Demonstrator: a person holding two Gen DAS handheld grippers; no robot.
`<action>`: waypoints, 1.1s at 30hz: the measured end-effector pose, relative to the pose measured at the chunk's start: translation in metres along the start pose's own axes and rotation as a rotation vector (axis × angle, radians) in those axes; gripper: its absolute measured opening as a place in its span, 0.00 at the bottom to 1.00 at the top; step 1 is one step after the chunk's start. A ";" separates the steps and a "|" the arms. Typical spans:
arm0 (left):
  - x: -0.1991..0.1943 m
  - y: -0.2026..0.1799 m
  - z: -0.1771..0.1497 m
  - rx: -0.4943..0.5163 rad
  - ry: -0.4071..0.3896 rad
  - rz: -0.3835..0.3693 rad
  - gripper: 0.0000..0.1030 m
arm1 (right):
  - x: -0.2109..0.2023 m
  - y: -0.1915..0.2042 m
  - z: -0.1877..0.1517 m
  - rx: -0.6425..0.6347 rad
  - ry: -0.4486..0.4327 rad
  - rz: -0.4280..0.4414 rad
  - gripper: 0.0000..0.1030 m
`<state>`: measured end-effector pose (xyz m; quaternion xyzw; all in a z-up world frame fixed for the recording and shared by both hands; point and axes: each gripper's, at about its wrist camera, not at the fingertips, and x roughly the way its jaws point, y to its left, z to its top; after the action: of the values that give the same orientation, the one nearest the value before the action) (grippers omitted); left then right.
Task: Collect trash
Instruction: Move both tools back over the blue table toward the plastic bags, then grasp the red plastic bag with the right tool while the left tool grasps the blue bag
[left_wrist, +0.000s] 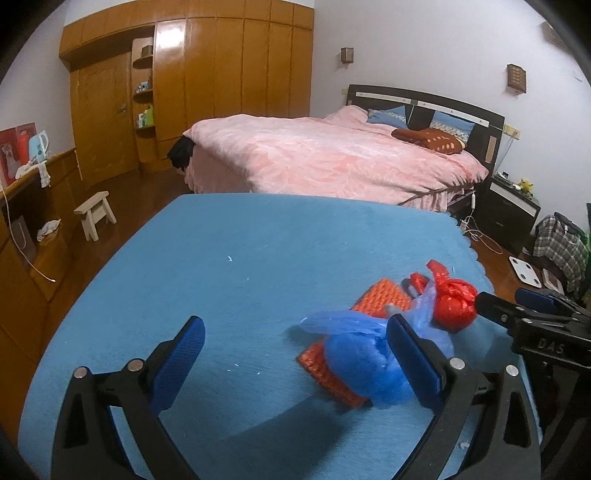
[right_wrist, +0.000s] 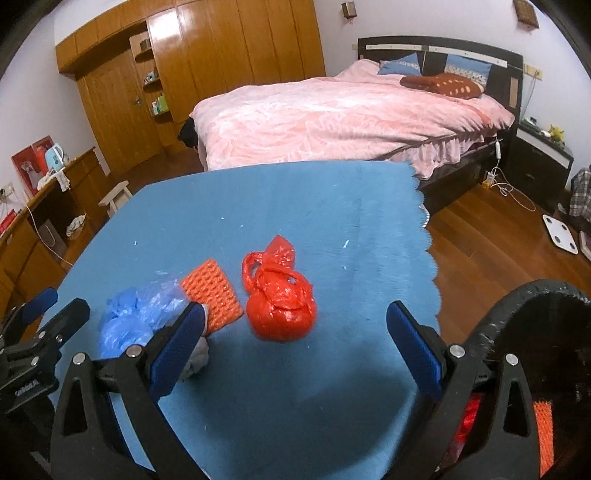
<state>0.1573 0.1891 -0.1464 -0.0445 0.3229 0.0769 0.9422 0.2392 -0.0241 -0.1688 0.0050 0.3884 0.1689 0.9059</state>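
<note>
A tied red plastic bag sits on the blue-covered table, between and just beyond my right gripper's open fingers. An orange foam net and a crumpled blue plastic bag lie to its left. In the left wrist view my left gripper is open; its right finger rests against the blue bag, with the orange net and red bag beyond. The right gripper shows at the right edge.
A black bin at the table's right front holds red and orange trash. A pink bed stands behind the table. A wooden wardrobe, a desk and a small stool are on the left. A scale lies on the floor.
</note>
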 end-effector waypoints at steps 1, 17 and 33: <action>0.001 0.001 -0.001 0.000 0.001 0.001 0.94 | 0.005 0.002 0.000 -0.006 0.006 -0.002 0.93; 0.016 0.012 -0.008 -0.014 0.020 0.003 0.94 | 0.043 0.006 -0.004 -0.032 0.103 0.053 0.50; 0.013 -0.001 -0.008 -0.010 0.022 -0.060 0.92 | 0.009 -0.004 -0.005 0.044 0.046 0.051 0.42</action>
<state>0.1626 0.1882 -0.1610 -0.0599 0.3315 0.0500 0.9402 0.2430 -0.0261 -0.1787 0.0311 0.4124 0.1832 0.8918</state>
